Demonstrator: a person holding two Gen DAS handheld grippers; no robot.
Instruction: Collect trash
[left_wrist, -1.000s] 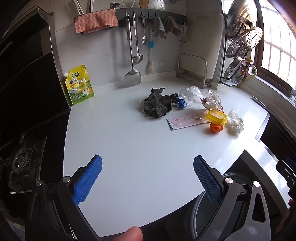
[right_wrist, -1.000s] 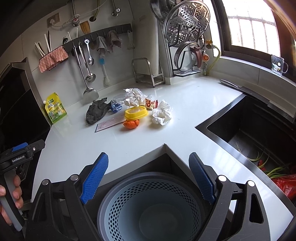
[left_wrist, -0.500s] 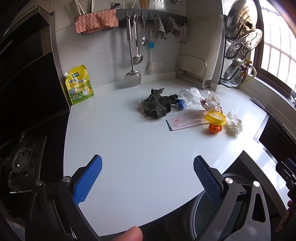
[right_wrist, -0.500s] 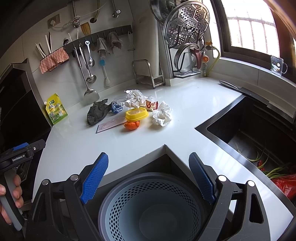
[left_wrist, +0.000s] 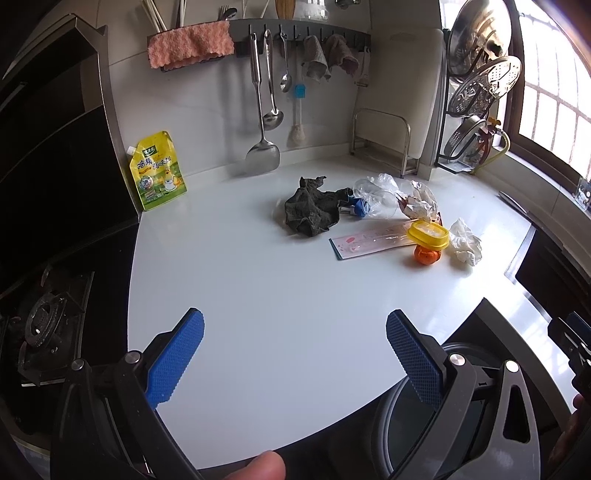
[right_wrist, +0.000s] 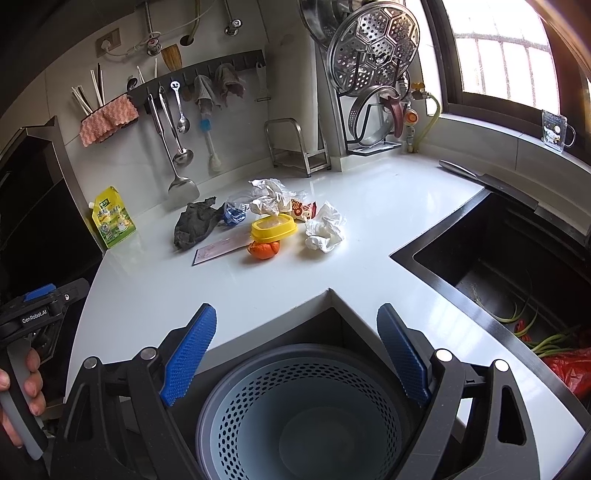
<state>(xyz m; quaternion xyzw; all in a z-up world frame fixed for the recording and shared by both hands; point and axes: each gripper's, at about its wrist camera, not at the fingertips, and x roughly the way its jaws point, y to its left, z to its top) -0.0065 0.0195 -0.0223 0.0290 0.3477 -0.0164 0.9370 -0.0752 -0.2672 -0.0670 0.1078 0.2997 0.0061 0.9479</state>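
A heap of trash lies on the white counter (left_wrist: 258, 295): a dark rag (left_wrist: 312, 212), a clear plastic bottle with a blue cap (left_wrist: 369, 205), crumpled wrappers (left_wrist: 419, 201), a pink paper strip (left_wrist: 369, 243), a yellow lid (left_wrist: 428, 234) on an orange peel (left_wrist: 426, 255), and a white tissue (left_wrist: 466, 242). The same heap shows in the right wrist view, with the yellow lid (right_wrist: 274, 228) and tissue (right_wrist: 325, 230). My left gripper (left_wrist: 295, 354) is open and empty over the near counter. My right gripper (right_wrist: 295, 354) is open and empty above a grey perforated bin (right_wrist: 303, 417).
A yellow seasoning pouch (left_wrist: 157, 171) leans at the back left beside the black stove (left_wrist: 44, 321). Utensils (left_wrist: 262, 110) hang on the wall. A metal rack (right_wrist: 297, 147) and pot lids (right_wrist: 373, 48) stand at the back. A dark sink (right_wrist: 517, 266) lies to the right.
Both views have shifted only slightly; the trash heap sits a touch further off in the left wrist view. Both grippers stay open and empty.
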